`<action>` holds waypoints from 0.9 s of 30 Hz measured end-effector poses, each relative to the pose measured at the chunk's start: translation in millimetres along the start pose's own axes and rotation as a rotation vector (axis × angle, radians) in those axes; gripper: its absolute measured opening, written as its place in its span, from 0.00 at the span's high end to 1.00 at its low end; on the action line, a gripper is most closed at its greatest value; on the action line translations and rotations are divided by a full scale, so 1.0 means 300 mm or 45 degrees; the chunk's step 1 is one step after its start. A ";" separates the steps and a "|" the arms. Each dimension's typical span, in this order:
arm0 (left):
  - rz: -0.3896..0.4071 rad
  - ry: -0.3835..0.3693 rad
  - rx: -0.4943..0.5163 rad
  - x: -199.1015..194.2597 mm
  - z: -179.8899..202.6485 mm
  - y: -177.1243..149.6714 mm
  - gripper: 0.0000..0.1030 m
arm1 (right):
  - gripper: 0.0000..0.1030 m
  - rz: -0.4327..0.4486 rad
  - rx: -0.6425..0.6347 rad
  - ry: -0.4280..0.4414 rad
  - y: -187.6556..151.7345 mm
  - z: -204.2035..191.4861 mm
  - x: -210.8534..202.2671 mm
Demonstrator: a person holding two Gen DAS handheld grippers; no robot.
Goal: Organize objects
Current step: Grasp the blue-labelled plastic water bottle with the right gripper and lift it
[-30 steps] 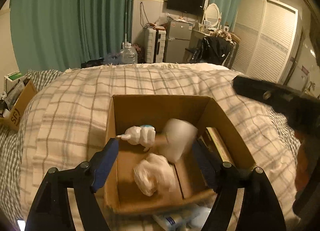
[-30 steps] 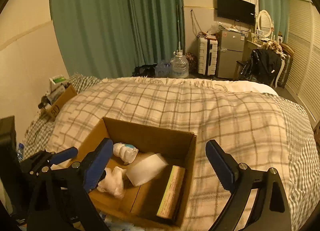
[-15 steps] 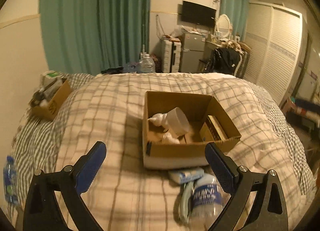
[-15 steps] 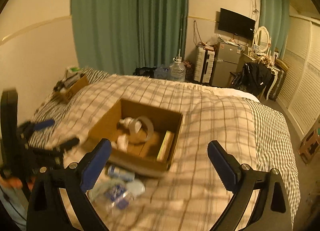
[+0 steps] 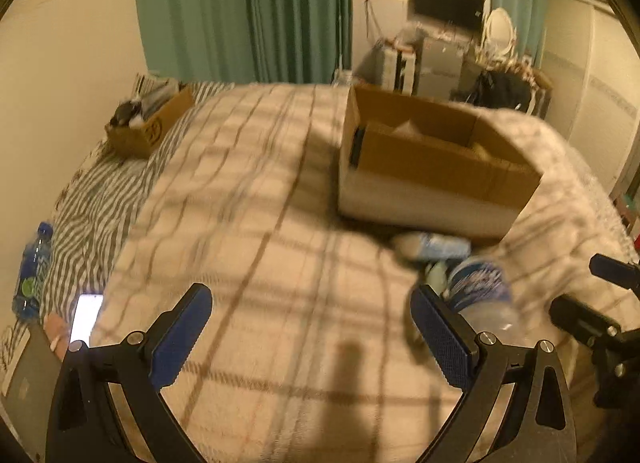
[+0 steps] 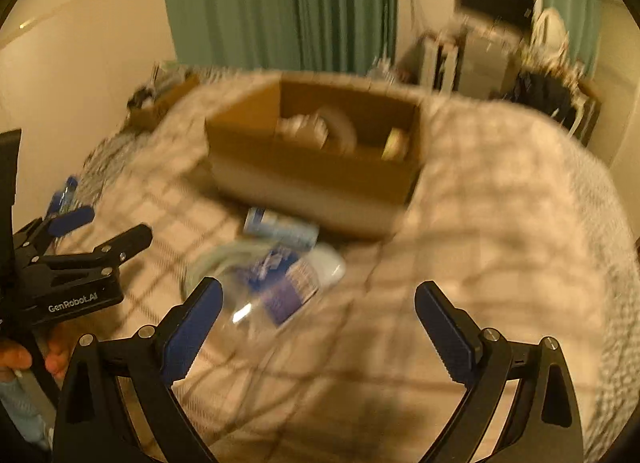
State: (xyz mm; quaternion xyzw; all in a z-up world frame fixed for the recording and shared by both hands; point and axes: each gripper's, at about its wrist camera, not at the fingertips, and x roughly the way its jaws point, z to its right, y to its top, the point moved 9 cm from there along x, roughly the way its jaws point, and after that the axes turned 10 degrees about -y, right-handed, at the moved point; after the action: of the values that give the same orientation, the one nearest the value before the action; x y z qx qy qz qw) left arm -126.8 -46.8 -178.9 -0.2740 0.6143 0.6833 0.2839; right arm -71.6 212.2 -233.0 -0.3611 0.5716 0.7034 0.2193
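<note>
An open cardboard box sits on the checked blanket with a white roll and other blurred items inside. In front of it lie a small blue-and-white pack, a clear plastic bottle with a blue label and a pale green item. My left gripper is open and empty, low over the blanket left of the bottle. My right gripper is open and empty, with the bottle just beyond its left finger.
A second cardboard box with items sits at the far left on a striped sheet. A blue bottle and a lit phone lie at the left edge. Curtains, fridge and wardrobe stand behind the bed.
Both grippers have pulled back from the box and dropped low toward the near end of the bed. The box now lies farther away, and the loose bottle and pack are close ahead.
</note>
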 end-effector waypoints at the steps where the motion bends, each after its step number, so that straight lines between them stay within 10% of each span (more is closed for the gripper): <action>1: -0.009 -0.006 -0.011 0.007 -0.006 -0.009 0.01 | 0.06 -0.015 -0.006 -0.011 -0.006 -0.007 0.017; 22: 0.004 0.021 -0.138 0.013 -0.095 -0.031 0.01 | 0.06 -0.278 -0.021 -0.135 -0.077 -0.142 0.275; 27: -0.002 -0.025 -0.113 0.017 -0.074 -0.032 0.01 | 0.29 -0.248 0.008 -0.075 -0.067 -0.128 0.237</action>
State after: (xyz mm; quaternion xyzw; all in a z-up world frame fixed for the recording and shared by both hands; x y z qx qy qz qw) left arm -122.8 -67.7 -191.3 -0.2800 0.5805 0.7123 0.2779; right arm -92.8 172.7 -303.3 -0.3933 0.5294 0.6872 0.3046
